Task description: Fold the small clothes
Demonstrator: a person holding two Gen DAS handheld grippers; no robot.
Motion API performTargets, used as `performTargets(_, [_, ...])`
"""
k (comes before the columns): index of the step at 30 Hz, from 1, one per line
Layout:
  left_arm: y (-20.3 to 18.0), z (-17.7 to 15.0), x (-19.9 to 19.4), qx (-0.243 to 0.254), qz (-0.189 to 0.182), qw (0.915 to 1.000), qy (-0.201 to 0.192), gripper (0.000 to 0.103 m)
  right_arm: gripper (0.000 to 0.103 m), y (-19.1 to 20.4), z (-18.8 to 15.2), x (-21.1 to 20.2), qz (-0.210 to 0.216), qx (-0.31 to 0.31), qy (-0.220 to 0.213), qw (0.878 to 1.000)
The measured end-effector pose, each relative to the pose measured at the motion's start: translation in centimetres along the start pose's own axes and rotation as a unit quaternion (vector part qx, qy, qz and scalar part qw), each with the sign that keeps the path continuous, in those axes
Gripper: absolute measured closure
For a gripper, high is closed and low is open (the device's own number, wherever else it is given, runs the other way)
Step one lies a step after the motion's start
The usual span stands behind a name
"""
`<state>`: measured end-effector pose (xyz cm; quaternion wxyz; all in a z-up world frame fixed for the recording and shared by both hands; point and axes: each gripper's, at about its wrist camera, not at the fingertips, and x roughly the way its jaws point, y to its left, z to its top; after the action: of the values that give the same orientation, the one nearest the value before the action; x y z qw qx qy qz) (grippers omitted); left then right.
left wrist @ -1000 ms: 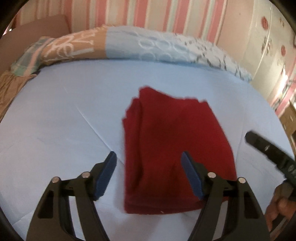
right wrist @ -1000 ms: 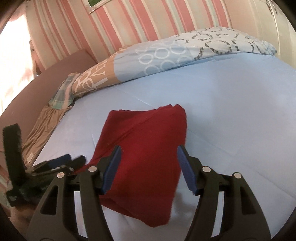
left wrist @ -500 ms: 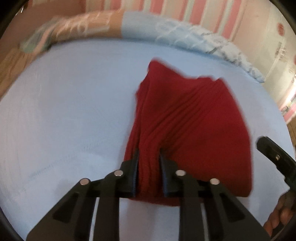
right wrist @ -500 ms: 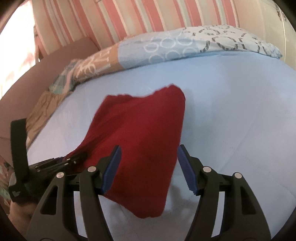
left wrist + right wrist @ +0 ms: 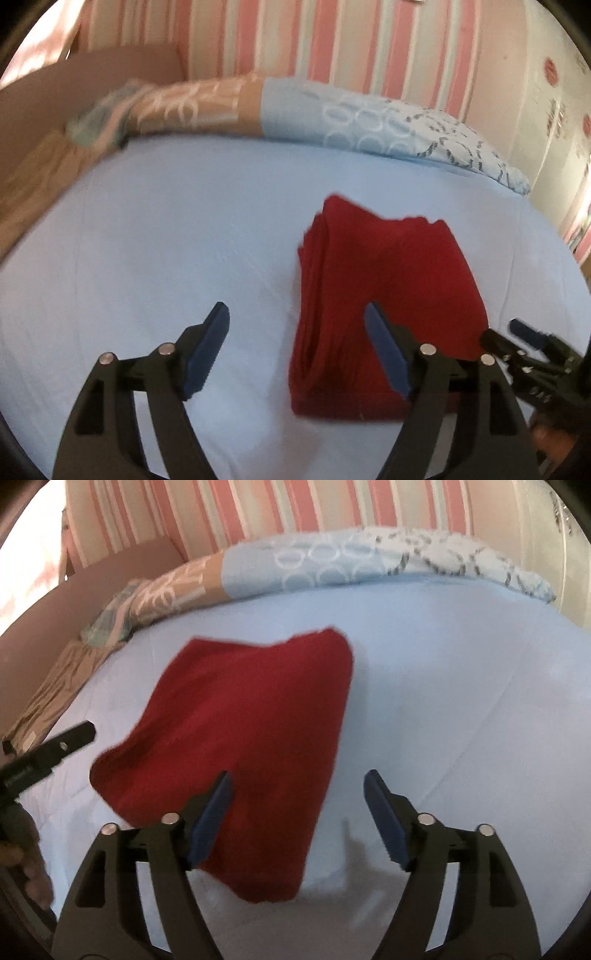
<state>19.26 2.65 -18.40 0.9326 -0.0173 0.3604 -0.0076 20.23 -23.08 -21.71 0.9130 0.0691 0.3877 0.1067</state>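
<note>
A folded dark red garment (image 5: 384,295) lies flat on the light blue bed sheet (image 5: 166,240). My left gripper (image 5: 295,332) hovers over its near left corner. Its jaws are opening, with the garment's left folded edge below the gap and neither blue pad pressing on it. In the right wrist view the same garment (image 5: 251,738) runs away to the left. My right gripper (image 5: 297,805) is over its near right edge, jaws opening, nothing pinched. Each view catches the other gripper at its side: the right gripper (image 5: 524,343) and the left gripper (image 5: 55,749).
A rolled patterned quilt (image 5: 332,118) in tan, blue and white lies along the far side of the bed. A brown headboard (image 5: 92,77) stands at the far left, below a pink striped wall (image 5: 332,40). A pale wardrobe (image 5: 554,110) is at the right.
Half a second ago my left gripper was shut on the garment's near edge; it has let go, opened wide and drawn back. The right jaws have widened slightly. The garment lies flat again.
</note>
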Motion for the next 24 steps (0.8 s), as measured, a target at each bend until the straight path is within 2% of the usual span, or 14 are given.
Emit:
performTargets(3, [-1.1,0.6,2.1,0.029,0.017,0.9993,0.013,0.026,0.024,-0.5,0.9,0.3,-0.004,0.014,-0.001,1.0])
performTargets(5, [-1.6,0.1,4.8,0.045,0.032,0.9973,0.048,0.026,0.023,-0.5,1.4,0.9,-0.008,0.013,0.005,1.0])
performTargets(7, [-1.2,-0.7,7.2,0.037,0.032,0.9949,0.088,0.025,0.023,-0.6,1.7,1.6,0.004,0.024,0.013,1.0])
performTargets(8, [-0.8,-1.0,7.6,0.026,0.023,0.9951,0.093,0.025,0.023,-0.8,1.9,2.0,0.006,0.03,0.016,0.999])
performTargets(9, [-0.2,-1.0,7.7,0.005,0.005,0.9956,0.094,0.025,0.023,-1.1,2.2,2.3,0.008,0.032,0.019,0.999])
performTargets(10, [0.5,-0.9,7.6,-0.018,-0.028,0.9951,0.093,0.027,0.023,-1.2,2.4,2.6,0.009,0.031,0.022,0.999])
performTargets(11, [1.1,-0.5,7.3,-0.044,-0.081,0.9919,0.086,0.027,0.023,-1.2,2.5,2.8,0.009,0.026,0.025,0.999])
performTargets(13, [1.6,0.2,6.4,-0.061,-0.147,0.9852,0.065,0.026,0.022,-1.3,3.0,3.1,0.009,0.015,0.022,1.0])
performTargets(14, [1.4,0.6,6.3,-0.055,-0.157,0.9841,0.061,0.026,0.022,-1.3,3.2,3.2,0.009,0.014,0.021,1.0])
performTargets(17, [0.9,1.5,7.6,-0.052,-0.17,0.9804,0.084,0.026,0.022,-1.7,3.8,3.6,0.008,0.018,0.018,1.0])
performTargets(21, [0.9,1.9,10.2,-0.066,-0.152,0.9782,0.125,0.026,0.022,-1.7,4.2,4.3,0.01,0.015,0.022,1.0])
performTargets(24, [1.1,1.3,11.4,-0.08,-0.139,0.9755,0.151,0.018,0.021,-1.7,4.3,4.8,0.014,0.012,0.025,1.0])
